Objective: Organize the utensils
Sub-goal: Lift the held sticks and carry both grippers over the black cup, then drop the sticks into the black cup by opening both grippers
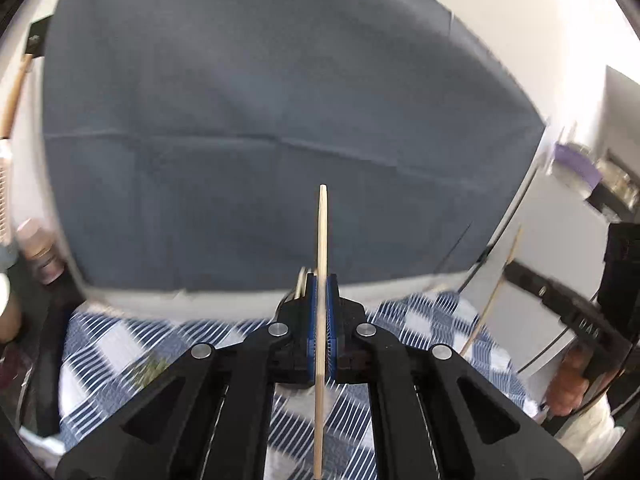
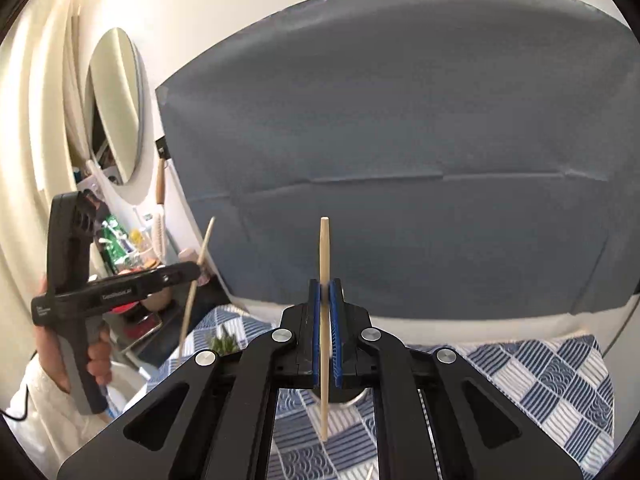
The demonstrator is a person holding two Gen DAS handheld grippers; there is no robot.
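Observation:
My left gripper (image 1: 321, 280) is shut on a pale wooden chopstick (image 1: 322, 232) that stands upright between the blue pads, its tip pointing up. My right gripper (image 2: 325, 282) is shut on a second wooden chopstick (image 2: 324, 248), also upright. Both are held in the air above a blue and white checked cloth (image 2: 540, 376). In the right wrist view the left gripper (image 2: 196, 270) shows at the left with its chopstick (image 2: 202, 256) tilted. In the left wrist view the right gripper (image 1: 508, 268) shows at the right edge with its chopstick (image 1: 496, 292).
A dark grey cloth backdrop (image 1: 260, 120) hangs ahead. A round mirror (image 2: 116, 104) and a cluttered shelf of small bottles (image 2: 128, 248) are at the left. A small green plant (image 2: 224, 344) sits on the checked cloth. A wooden-handled brush (image 1: 12, 96) hangs at the far left.

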